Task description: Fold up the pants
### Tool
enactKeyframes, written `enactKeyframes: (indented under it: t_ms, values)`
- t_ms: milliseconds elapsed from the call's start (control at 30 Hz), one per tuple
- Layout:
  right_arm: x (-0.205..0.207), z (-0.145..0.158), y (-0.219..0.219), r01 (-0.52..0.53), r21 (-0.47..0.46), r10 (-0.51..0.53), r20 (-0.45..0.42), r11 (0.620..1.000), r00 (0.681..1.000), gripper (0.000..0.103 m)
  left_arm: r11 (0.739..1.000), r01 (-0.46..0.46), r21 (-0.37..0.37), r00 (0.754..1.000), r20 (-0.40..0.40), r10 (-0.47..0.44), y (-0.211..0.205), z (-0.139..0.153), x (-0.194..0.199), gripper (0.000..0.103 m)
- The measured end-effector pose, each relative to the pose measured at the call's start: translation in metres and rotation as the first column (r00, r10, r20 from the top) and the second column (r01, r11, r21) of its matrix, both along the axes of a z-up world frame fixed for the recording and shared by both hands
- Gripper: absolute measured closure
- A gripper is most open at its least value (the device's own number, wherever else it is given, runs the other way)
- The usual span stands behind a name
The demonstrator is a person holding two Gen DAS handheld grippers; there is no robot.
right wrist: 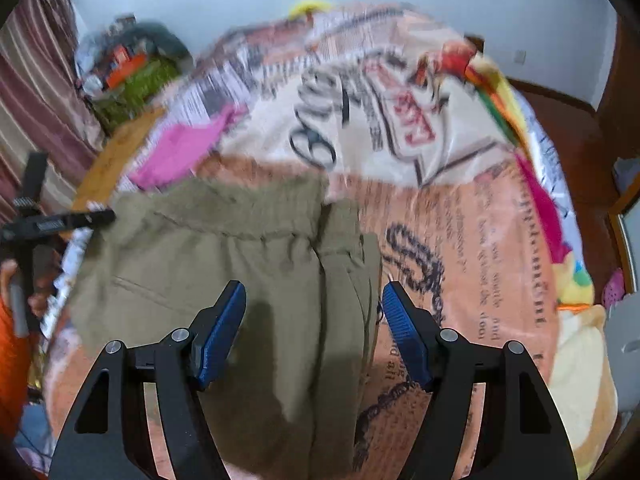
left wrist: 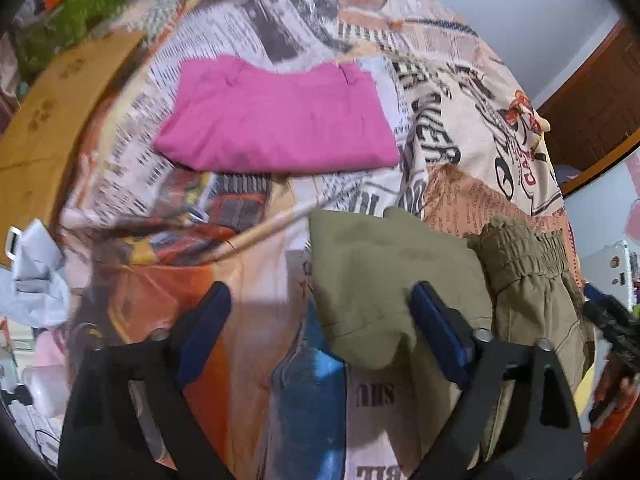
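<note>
Olive-green pants [left wrist: 384, 280] lie on a printed bedspread [left wrist: 460, 120], partly folded, with the gathered elastic waistband [left wrist: 520, 248] at the right. My left gripper [left wrist: 320, 312] hangs open over the pants' left edge. Its right pad [left wrist: 436, 328] sits above the cloth and its left pad [left wrist: 208, 324] above the bedspread, and neither presses on anything. In the right wrist view the pants [right wrist: 224, 264] spread below my right gripper [right wrist: 314, 296]. It is open, and the pants' right edge lies under the gap between its fingers.
A folded pink garment [left wrist: 276, 120] rests farther back on the bed, also visible as pink cloth [right wrist: 180, 152]. A brown board [left wrist: 48, 128] and a white bag [left wrist: 32, 276] border the left side. A pale cushion [right wrist: 580, 360] lies at the right.
</note>
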State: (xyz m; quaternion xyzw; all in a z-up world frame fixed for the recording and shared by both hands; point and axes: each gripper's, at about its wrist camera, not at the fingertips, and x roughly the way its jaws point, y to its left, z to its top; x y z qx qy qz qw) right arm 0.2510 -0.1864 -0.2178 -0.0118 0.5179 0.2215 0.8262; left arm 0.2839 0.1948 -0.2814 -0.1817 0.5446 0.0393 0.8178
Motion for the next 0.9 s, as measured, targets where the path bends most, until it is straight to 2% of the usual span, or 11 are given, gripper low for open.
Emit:
enactKeyframes:
  t_ms: [67,133,233,433,500,567,633,733,767,833,900]
  values:
    - [0.001,-0.015,0.006,-0.027,-0.031,0.026,-0.035,0.999,0.999,0.036,0.999,0.017,-0.047,1.000,-0.021,-0.018,0.000,-0.010,0.005,0.040]
    - [-0.001,-0.022,0.007,-0.040,-0.041,0.039,-0.035,0.998,0.999,0.036,0.996,0.036,-0.080,0.999,-0.022,-0.038,-0.002,-0.016,0.010,0.068]
    - [-0.002,-0.022,0.003,-0.041,-0.022,0.040,-0.033,0.999,0.999,0.036,0.997,0.054,-0.051,0.999,0.002,-0.054,-0.008,-0.013,0.013,0.076]
    - [-0.008,-0.024,0.005,-0.047,-0.020,0.047,-0.021,0.999,0.999,0.036,0.997,0.057,0.048,0.996,0.062,-0.060,-0.011,0.007,0.020,0.079]
    - [-0.007,-0.026,0.004,-0.045,-0.017,0.044,-0.020,0.999,0.999,0.037,0.991,0.003,0.133,0.998,0.064,-0.012,-0.004,0.011,0.023,0.082]
    - [-0.007,-0.026,0.003,-0.042,-0.011,0.041,-0.024,0.999,0.999,0.037,0.979,-0.051,0.200,0.997,0.062,0.039,0.011,0.014,0.025,0.082]
    - [-0.008,-0.027,0.002,-0.038,-0.003,0.038,-0.028,0.999,0.999,0.037,0.984,-0.078,0.162,0.996,0.049,0.071,0.029,0.015,0.024,0.082]
    - [-0.010,-0.027,0.001,-0.034,0.002,0.034,-0.028,0.999,0.999,0.037,0.994,-0.042,0.097,0.998,0.040,0.038,0.034,0.020,0.023,0.079]
    - [-0.010,-0.027,0.001,-0.031,0.003,0.031,-0.029,1.000,0.999,0.037,0.995,-0.029,0.091,0.999,0.031,0.026,0.032,0.019,0.023,0.074]
    - [-0.010,-0.026,0.001,-0.024,0.003,0.024,-0.029,1.000,0.999,0.037,0.997,-0.006,0.074,1.000,0.005,0.005,0.026,0.014,0.027,0.034]
    - [-0.012,-0.026,0.001,-0.021,0.001,0.021,-0.027,1.000,0.999,0.037,0.998,0.001,0.060,1.000,0.006,-0.002,0.019,0.006,0.029,0.028]
